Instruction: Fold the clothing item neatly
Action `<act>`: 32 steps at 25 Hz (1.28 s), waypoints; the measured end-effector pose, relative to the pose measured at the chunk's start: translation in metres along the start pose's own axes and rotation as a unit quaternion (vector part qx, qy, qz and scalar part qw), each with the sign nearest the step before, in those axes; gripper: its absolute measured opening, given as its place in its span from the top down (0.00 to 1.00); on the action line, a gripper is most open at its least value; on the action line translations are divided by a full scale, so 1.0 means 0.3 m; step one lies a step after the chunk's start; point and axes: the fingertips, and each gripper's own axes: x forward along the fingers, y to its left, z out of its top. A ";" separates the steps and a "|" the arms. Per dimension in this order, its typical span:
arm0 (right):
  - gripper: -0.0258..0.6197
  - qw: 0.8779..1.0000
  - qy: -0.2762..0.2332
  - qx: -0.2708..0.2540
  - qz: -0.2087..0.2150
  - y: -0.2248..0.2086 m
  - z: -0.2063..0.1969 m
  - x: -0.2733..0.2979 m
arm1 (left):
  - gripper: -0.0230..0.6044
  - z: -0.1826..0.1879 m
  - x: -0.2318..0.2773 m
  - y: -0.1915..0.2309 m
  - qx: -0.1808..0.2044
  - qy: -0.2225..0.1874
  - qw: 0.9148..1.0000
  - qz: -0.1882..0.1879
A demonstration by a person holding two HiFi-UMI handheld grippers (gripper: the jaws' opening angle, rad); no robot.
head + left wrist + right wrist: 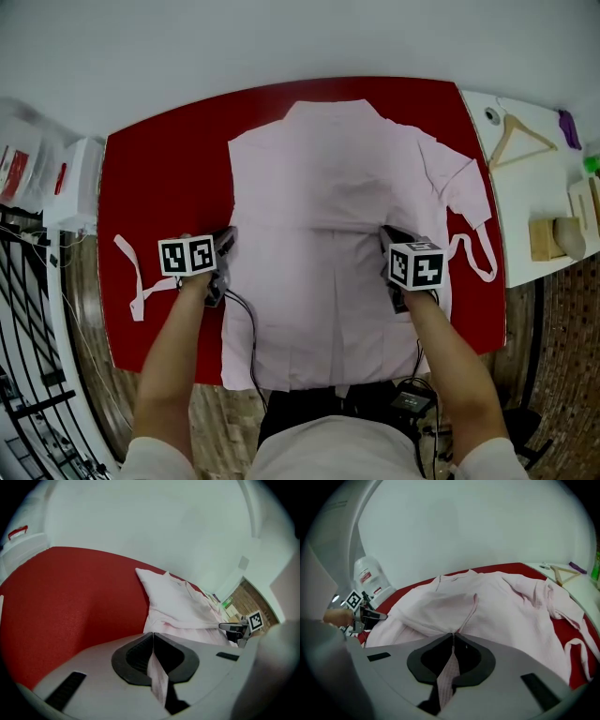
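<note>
Fabric is clamped on both sides as we look down! The pink shirt (328, 206) lies spread flat across the red table (159, 178), with its collar at the far edge and its hem spilling over the near edge toward us. Our left gripper (228, 236) sits at the shirt's left border, about halfway down its length. In the left gripper view its jaws are pressed together, a thin fold of pink cloth nipped between them. Our right gripper (386, 234) is opposite, on the shirt's right side at the same level, and the right gripper view tells the same story. Its jaws are closed tight on a strip of the pink cloth, and a raised crease runs away from the tips across the garment. Out to the right a short sleeve (461, 178) fans toward the table's edge. One tie strap (134, 279) trails on the red surface left of our left gripper, and a second loop (474, 259) lies just right of our right gripper. Beyond, on the white side table (525, 202), rests a wooden hanger (518, 136).
</note>
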 end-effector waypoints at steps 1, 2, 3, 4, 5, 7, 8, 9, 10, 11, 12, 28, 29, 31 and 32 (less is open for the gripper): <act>0.92 1.000 -0.004 0.004 -0.004 -0.014 0.006 -0.005 | 0.94 0.000 -0.002 0.003 -0.004 -0.001 1.000 -0.001; 0.92 1.000 -0.006 0.007 -0.008 -0.027 0.012 -0.009 | 0.94 0.000 -0.004 0.005 -0.008 -0.001 1.000 -0.001; 0.92 1.000 -0.007 0.010 -0.011 -0.038 0.016 -0.011 | 0.94 0.000 -0.006 0.007 -0.013 -0.001 1.000 -0.002; 0.92 1.000 -0.007 0.011 -0.013 -0.047 0.018 -0.012 | 0.94 -0.001 -0.008 0.010 -0.018 -0.001 1.000 -0.003; 0.92 1.000 -0.006 0.012 -0.015 -0.053 0.017 -0.011 | 0.94 -0.002 -0.010 0.012 -0.021 -0.001 1.000 -0.003; 0.92 1.000 -0.004 0.017 -0.018 -0.063 0.013 -0.004 | 0.94 -0.001 -0.011 0.014 -0.023 -0.001 1.000 -0.005; 0.92 1.000 -0.002 0.022 -0.018 -0.066 0.009 0.001 | 0.94 -0.001 -0.010 0.014 -0.023 -0.002 1.000 -0.005; 0.92 1.000 0.000 0.023 -0.019 -0.067 0.006 0.006 | 0.94 -0.002 -0.009 0.014 -0.022 -0.002 1.000 -0.005; 0.92 1.000 0.003 0.021 -0.019 -0.067 0.005 0.011 | 0.94 -0.003 -0.008 0.013 -0.021 -0.003 1.000 -0.005; 0.92 1.000 0.006 0.017 -0.018 -0.063 0.006 0.014 | 0.94 -0.003 -0.009 0.011 -0.019 -0.004 1.000 -0.005; 0.92 1.000 0.005 0.014 -0.014 -0.057 0.009 0.015 | 0.94 -0.002 -0.012 0.007 -0.014 -0.006 1.000 -0.006; 0.81 0.998 -0.029 -0.050 -0.020 -0.264 0.062 -0.182 | 0.94 0.101 0.002 -0.585 0.121 -0.041 0.982 -0.137; 0.81 0.998 -0.025 -0.056 -0.029 -0.300 0.054 -0.195 | 0.94 0.105 0.023 -0.645 0.127 -0.038 0.980 -0.150; 0.81 0.997 -0.019 -0.061 -0.042 -0.372 0.038 -0.221 | 0.94 0.107 0.068 -0.760 0.134 -0.032 0.975 -0.174; 0.81 0.997 -0.017 -0.060 -0.047 -0.405 0.032 -0.234 | 0.94 0.105 0.092 -0.813 0.136 -0.028 0.973 -0.185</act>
